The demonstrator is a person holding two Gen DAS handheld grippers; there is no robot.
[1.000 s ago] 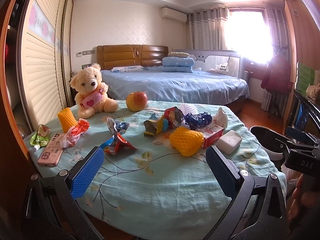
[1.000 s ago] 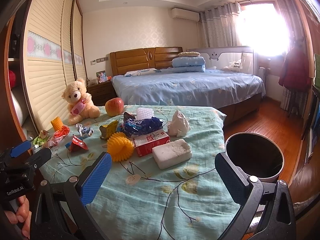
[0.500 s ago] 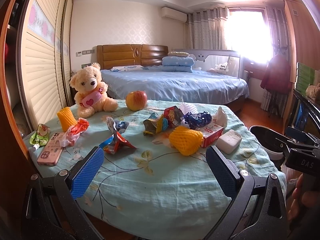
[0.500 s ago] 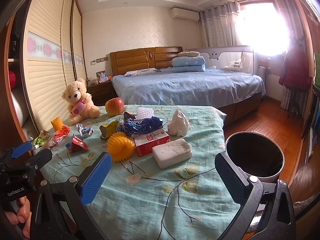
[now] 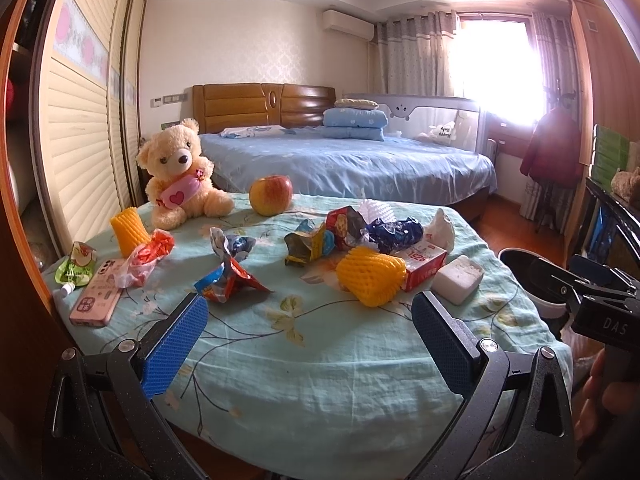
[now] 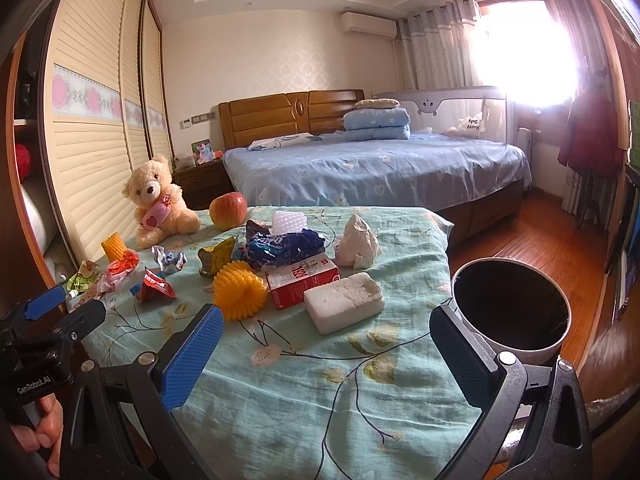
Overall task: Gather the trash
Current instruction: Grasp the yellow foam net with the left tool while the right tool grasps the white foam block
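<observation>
Trash lies across a table under a teal floral cloth: a yellow foam net, a red carton, a white foam block, a blue wrapper, crumpled white paper, and red-blue wrappers. A bin with a black liner stands at the table's right edge. My left gripper is open and empty over the near edge. My right gripper is open and empty, near the foam block.
A teddy bear, an apple, a pink phone, a green pouch and another yellow net sit on the table's left and back. A bed stands behind. Wardrobe doors run along the left.
</observation>
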